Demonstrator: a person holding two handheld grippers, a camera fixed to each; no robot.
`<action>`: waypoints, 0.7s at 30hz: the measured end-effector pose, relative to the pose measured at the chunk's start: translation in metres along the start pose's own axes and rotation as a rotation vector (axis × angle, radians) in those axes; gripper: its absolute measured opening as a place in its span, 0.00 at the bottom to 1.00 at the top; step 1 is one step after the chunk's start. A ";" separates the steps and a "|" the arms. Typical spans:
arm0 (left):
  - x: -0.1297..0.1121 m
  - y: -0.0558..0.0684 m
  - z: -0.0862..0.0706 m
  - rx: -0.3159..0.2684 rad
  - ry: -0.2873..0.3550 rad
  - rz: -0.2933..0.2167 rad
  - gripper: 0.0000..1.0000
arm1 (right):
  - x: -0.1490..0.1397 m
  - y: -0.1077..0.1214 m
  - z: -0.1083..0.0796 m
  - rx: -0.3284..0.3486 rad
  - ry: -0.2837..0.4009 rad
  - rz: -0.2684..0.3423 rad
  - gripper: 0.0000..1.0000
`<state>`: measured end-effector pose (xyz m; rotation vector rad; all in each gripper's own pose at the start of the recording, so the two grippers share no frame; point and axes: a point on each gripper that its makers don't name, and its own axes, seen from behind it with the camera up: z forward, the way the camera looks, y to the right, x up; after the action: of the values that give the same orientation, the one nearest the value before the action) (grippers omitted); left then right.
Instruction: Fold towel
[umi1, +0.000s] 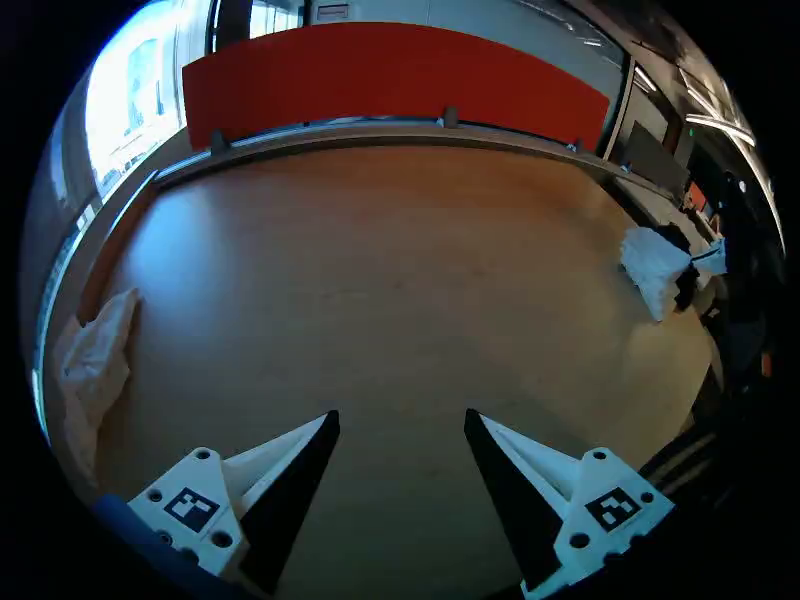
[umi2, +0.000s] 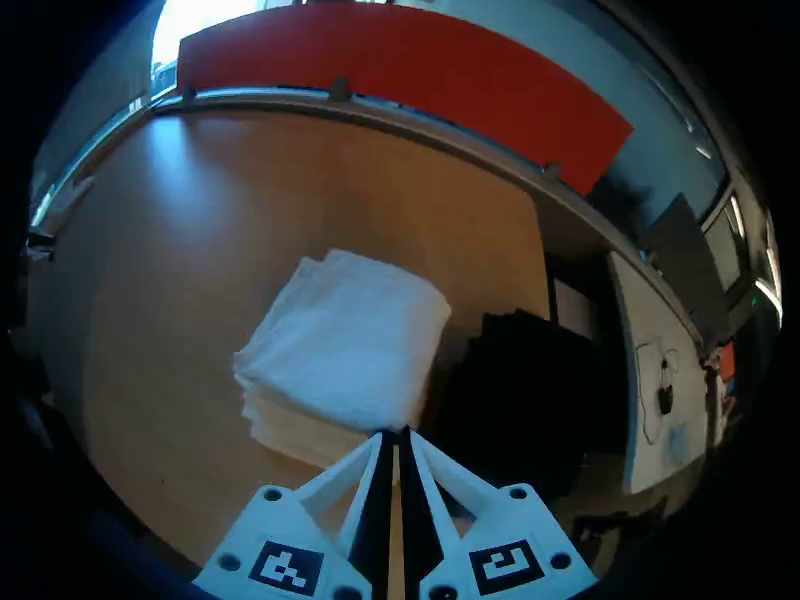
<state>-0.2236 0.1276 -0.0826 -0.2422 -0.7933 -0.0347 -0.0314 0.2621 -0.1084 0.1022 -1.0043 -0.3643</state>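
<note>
The left gripper (umi1: 401, 415) is spread wide, holding nothing. Its fingers (umi1: 255, 480) are white plastic wedges with black inner faces, each carrying a black-and-white square marker. Between and ahead of them lies the smooth, matte wood-grain counter (umi1: 400, 280). Far ahead, a grey rail (umi1: 400, 130) bounds the counter, with a flat red panel (umi1: 400, 75) standing upright behind it. A limp crumpled cloth (umi1: 95, 360) lies at the counter's rim to the gripper's left. Far to its right, a white bundle (umi1: 655, 265) sits near the counter's other edge, with dark shapes beside it that are too small to make out. The broad middle of the counter lies open ahead of the spread fingers.

The right gripper (umi2: 397, 432) is drawn narrow, with only a thin slit between its black inner faces. Its tips meet the near corner of the folded towel (umi2: 345, 345). Whether any cloth is caught between them, I cannot tell. The towel is white, soft and nubbly, a rounded rectangle folded into several layers that show as stacked edges on its near-left side. It lies flat on the counter directly ahead, close to the counter's edge on the gripper's right. Beyond that edge is a dark mass (umi2: 530, 400). Bare wood stretches to the gripper's left and ahead of it.
</note>
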 end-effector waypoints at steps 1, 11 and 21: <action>-0.001 0.000 -0.001 0.001 -0.001 0.000 0.93 | -0.005 0.000 0.003 -0.004 -0.010 0.009 0.04; -0.007 -0.006 -0.003 0.013 -0.006 0.002 0.93 | -0.034 -0.003 0.027 -0.026 -0.081 0.076 0.04; -0.006 -0.009 -0.004 0.018 -0.004 0.005 0.93 | -0.050 -0.003 0.048 -0.061 -0.133 0.117 0.04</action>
<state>-0.2260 0.1177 -0.0880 -0.2269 -0.7966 -0.0220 -0.0964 0.2801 -0.1236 -0.0357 -1.1241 -0.2973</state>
